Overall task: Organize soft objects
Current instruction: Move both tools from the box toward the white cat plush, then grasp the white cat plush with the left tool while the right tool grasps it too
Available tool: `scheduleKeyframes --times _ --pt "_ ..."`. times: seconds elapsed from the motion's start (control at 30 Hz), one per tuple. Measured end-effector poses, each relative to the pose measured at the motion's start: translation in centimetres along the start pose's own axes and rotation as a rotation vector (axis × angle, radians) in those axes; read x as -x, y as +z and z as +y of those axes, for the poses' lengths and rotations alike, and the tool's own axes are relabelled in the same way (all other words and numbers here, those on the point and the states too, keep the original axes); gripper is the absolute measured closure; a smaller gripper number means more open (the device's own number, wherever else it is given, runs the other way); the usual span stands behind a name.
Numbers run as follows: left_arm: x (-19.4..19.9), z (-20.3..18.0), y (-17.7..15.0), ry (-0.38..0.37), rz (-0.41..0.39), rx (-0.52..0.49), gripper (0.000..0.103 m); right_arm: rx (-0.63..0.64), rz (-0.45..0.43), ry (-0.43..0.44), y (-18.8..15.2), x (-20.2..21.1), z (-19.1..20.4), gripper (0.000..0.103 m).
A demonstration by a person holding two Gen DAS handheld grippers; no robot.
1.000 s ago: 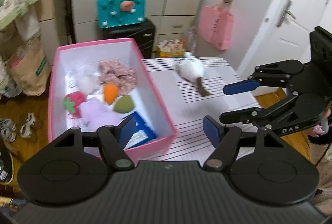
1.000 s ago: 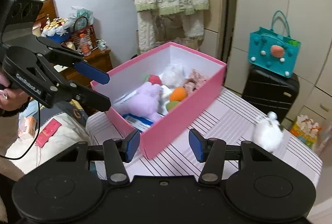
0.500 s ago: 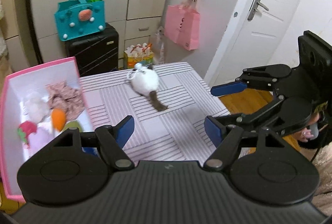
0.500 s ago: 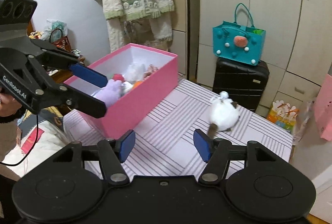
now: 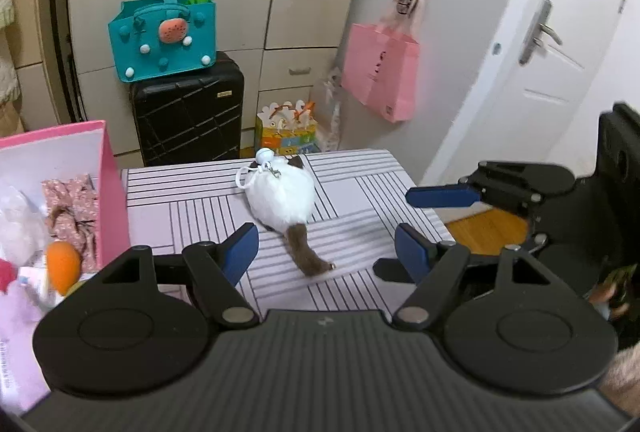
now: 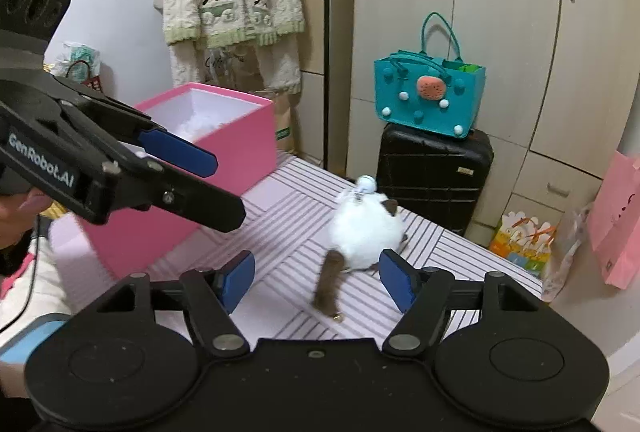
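A white plush cat with a brown tail and a keyring (image 5: 282, 197) lies on the striped table (image 5: 168, 220); it also shows in the right wrist view (image 6: 366, 238). My left gripper (image 5: 326, 254) is open and empty, a little short of the cat's tail. My right gripper (image 6: 316, 282) is open and empty, with the cat just ahead between its fingers. A pink box (image 5: 114, 187) at the left holds several soft toys, among them an orange carrot (image 5: 62, 266) and a pink patterned cloth (image 5: 78, 197).
A black suitcase (image 5: 188, 113) with a teal bag (image 5: 166, 39) on it stands behind the table. A pink bag (image 5: 380, 71) hangs on the wall at the right. The table's right edge (image 5: 424, 199) drops to a wooden floor. A door stands far right.
Both grippers have swung right, from the pink box toward the plush cat, and come closer to it. Both stay open. The cat has not moved.
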State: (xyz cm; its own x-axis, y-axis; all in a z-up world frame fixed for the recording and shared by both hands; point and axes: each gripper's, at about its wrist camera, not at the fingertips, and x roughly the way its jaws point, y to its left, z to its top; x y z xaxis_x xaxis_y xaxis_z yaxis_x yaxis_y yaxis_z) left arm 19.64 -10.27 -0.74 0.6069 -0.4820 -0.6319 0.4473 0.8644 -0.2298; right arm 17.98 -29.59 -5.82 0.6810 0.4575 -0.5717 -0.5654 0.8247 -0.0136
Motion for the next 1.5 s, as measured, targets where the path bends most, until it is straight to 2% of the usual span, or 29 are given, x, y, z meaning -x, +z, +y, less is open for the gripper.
scheduleKeyframes --times 0.17,0.37,0.43,0.5,0.57,0.73,0.9,0.97,1.03,1.1,1.5 --pt "-3.3 1.0 -0.2 0.028 -0.016 0.073 0.029 -0.112 -0.059 0.018 -2.5 -3.0 -2.4 0.029" --pt "-7.5 1.5 -0.3 0.093 -0.016 0.120 0.029 -0.085 -0.019 0.000 -2.8 -7.2 -3.6 0.028" --pt "-8.6 1.6 -0.2 0.116 -0.026 0.135 0.029 -0.077 -0.015 -0.010 -2.5 -8.4 -4.0 0.025" --pt "-9.4 1.9 -0.2 0.156 -0.054 0.148 0.029 -0.059 -0.009 -0.027 -2.4 -9.3 -4.1 0.011" --pt "-10.0 2.3 -0.2 0.177 -0.079 0.170 0.029 -0.035 -0.016 -0.021 -2.2 -10.2 -4.1 0.011" --pt "-12.4 3.5 0.1 0.175 -0.050 0.242 0.029 -0.017 -0.007 0.013 -1.9 -12.5 -4.5 0.011" --pt "-14.2 3.9 0.3 0.168 -0.021 0.253 0.030 -0.025 0.011 0.019 -1.9 -14.0 -5.1 0.011" --pt "-14.5 4.1 0.4 0.152 -0.017 0.264 0.031 -0.031 0.002 0.027 -2.0 -14.1 -5.3 0.014" --pt "-14.7 3.9 0.4 0.136 -0.016 0.254 0.035 -0.027 -0.001 0.032 -2.1 -14.1 -5.3 0.022" --pt "-14.9 3.8 0.2 0.109 -0.006 0.253 0.045 -0.024 0.006 0.035 -2.1 -14.3 -5.4 0.038" --pt "-14.0 2.5 -0.1 0.096 0.001 0.198 0.047 -0.035 0.010 0.017 -2.4 -12.8 -4.5 0.040"
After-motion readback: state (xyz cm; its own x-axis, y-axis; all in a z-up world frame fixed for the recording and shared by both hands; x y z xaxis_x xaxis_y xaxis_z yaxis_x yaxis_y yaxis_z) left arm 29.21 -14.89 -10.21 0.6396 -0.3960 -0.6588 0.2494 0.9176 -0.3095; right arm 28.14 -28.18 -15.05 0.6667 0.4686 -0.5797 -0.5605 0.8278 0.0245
